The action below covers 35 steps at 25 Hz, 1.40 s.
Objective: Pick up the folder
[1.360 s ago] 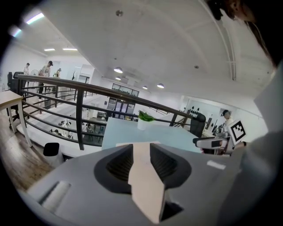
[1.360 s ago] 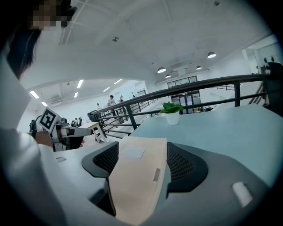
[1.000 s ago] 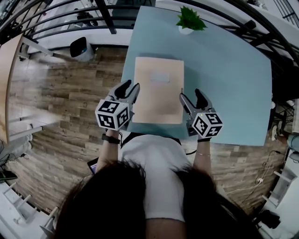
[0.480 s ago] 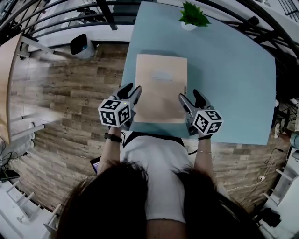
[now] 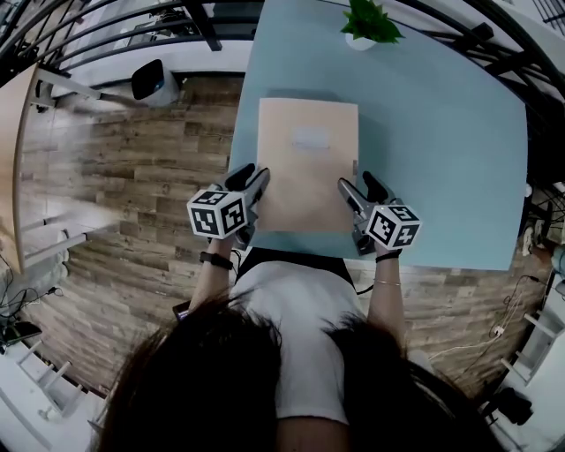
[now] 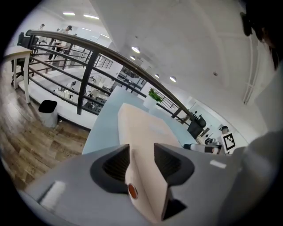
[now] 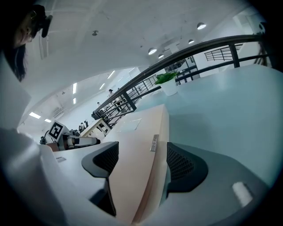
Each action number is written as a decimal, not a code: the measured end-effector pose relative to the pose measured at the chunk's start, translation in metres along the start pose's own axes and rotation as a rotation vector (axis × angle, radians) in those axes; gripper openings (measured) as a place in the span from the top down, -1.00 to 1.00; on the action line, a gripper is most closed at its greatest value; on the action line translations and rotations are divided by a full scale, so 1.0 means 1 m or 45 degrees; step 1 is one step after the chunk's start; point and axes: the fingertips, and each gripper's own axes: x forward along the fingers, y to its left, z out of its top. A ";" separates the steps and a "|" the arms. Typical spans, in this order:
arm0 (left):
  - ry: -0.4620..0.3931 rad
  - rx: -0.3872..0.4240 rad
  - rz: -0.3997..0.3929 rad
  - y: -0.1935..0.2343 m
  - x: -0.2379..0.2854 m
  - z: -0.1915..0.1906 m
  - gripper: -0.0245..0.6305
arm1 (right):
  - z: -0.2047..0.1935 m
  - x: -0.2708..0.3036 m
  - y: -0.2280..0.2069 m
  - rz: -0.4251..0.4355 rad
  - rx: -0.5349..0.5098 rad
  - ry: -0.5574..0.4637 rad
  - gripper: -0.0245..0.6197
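A beige folder (image 5: 307, 163) lies flat on the light blue table (image 5: 441, 132), its near edge close to the table's front edge. My left gripper (image 5: 251, 174) sits at the folder's near left corner. Its jaws are opening, and the folder's edge (image 6: 141, 132) runs between them without being pinched. My right gripper (image 5: 357, 182) sits at the near right corner. It stands open, with the folder's right edge (image 7: 141, 132) and its small metal clip between the jaws.
A potted green plant (image 5: 369, 22) stands at the table's far edge. Dark railing bars and a white bin (image 5: 148, 84) are at the far left, over wooden floor (image 5: 132, 203). The table's left edge runs just left of the left gripper.
Both grippers have sunk toward the table and now straddle the folder's near corners. The folder has not moved.
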 end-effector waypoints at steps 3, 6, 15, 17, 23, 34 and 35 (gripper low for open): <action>0.021 -0.042 -0.016 0.002 0.004 -0.009 0.32 | -0.005 0.002 -0.001 0.012 0.021 0.011 -0.06; 0.031 -0.054 -0.004 0.003 0.008 -0.014 0.27 | -0.007 0.002 -0.004 0.019 0.040 0.012 -0.06; 0.025 -0.059 0.032 0.016 0.010 -0.020 0.24 | -0.009 0.006 -0.005 0.038 0.063 0.020 -0.06; 0.006 -0.057 0.039 0.017 0.009 -0.021 0.25 | -0.010 0.008 -0.006 0.042 0.074 0.032 -0.06; -0.028 -0.089 0.016 0.019 0.009 -0.021 0.27 | -0.016 0.016 -0.014 0.077 0.155 0.099 -0.08; -0.067 -0.171 -0.046 0.022 0.009 -0.023 0.27 | -0.028 0.031 -0.020 0.303 0.397 0.276 -0.12; -0.071 -0.174 -0.047 0.022 0.009 -0.023 0.27 | -0.028 0.032 -0.020 0.321 0.412 0.283 -0.12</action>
